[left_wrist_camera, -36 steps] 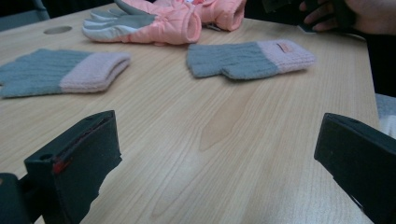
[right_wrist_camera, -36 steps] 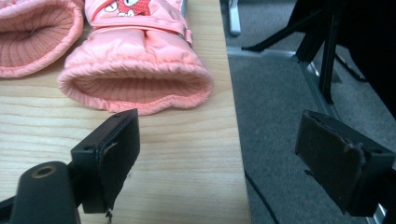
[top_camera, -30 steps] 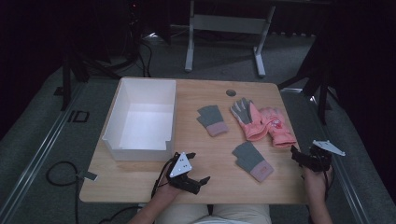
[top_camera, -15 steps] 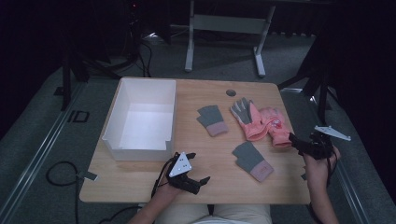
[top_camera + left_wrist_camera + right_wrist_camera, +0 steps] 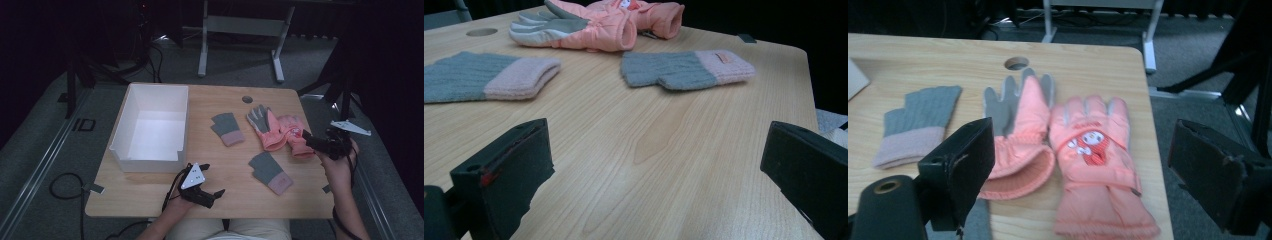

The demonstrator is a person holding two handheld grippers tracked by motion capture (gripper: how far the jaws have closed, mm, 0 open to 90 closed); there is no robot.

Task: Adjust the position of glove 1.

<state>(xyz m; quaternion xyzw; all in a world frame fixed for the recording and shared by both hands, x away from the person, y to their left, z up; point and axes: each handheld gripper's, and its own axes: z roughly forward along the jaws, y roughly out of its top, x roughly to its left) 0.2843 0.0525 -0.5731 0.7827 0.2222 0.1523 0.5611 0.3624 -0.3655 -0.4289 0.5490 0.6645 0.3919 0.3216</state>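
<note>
the right tool hovers at the right edge of the tabletop, its jaws spread wide apart and aimed at the pair of pink gloves, holding nothing. in the right gripper view the two black jaws frame those gloves: the pink glove with a cartoon face lies back up with its cuff toward the camera, and the other pink glove lies just beside it on its left, grey palm up, the two touching along their sides. a grey knitted mitt with a pink cuff lies further left, apart from them, and a round hole in the tabletop sits beyond the fingertips. from above, a second grey mitt lies nearer the person, in front of the pink pair and apart from it. the left tool rests low at the near edge of the tabletop, in front of the white box, its jaws likewise wide apart and empty; the left gripper view looks across bare wood toward both grey mitts and the pink gloves beyond. the white box stands open on the left half of the tabletop, well apart from the gloves.
</note>
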